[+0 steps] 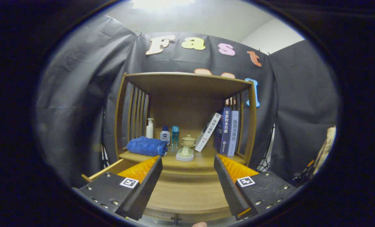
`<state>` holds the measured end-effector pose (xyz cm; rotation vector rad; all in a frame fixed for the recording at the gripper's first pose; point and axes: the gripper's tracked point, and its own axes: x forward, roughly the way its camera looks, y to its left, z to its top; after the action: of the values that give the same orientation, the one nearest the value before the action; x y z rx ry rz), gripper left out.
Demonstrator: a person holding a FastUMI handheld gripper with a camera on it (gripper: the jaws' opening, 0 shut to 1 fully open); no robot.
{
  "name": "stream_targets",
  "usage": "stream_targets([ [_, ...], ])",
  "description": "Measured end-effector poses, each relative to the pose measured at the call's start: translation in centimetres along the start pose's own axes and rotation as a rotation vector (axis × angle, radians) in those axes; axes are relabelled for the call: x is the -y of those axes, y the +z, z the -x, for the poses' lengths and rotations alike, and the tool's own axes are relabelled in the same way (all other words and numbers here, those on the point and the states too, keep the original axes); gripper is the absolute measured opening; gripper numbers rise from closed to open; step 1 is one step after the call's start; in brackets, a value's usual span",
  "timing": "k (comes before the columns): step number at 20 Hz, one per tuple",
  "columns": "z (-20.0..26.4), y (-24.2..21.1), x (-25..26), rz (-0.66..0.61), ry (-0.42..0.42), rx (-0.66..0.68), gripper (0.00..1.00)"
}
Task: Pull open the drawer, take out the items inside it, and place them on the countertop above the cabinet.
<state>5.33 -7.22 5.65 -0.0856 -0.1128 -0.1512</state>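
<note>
A wooden cabinet is seen in the middle of the frame, with slatted sides and an open shelf space under a flat top board. The gripper is held wide open in the lower middle of the frame, its two fingers spread well apart with nothing between them; bare wood is seen in the gap.

The drawer is seen below the shelf, at the bottom centre of the frame, partly covered by the fingers. It is made of the same light brown wood with horizontal grain, and its long axis runs from left to right across the frame, with its front facing the camera. A light wooden edge juts out at the lower left beside the left finger. Whether the drawer is pulled out cannot be told, and its inside is not shown.

On the tabletop, beyond the fingers, a folded blue towel is laid at the left. Behind it a white pump bottle, a small blue-capped bottle and a clear blue bottle are lined up. A pale ceramic lidded cup is placed at the centre. At the right, a white book is leaned against two upright blue books.
</note>
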Motion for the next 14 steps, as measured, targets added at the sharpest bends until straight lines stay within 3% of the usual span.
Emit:
stream_targets([
  [4,4.8,-4.6,-1.3,-0.030,0.036,-0.023,0.98],
  [6,6.4,-6.8,-0.8,-0.051,0.015,-0.046,0.98],
  [10,7.2,-10.5,0.8,-0.139,-0.020,-0.119,0.98],
  [14,7.2,-14.8,0.2,-0.168,0.012,-0.186,1.00],
])
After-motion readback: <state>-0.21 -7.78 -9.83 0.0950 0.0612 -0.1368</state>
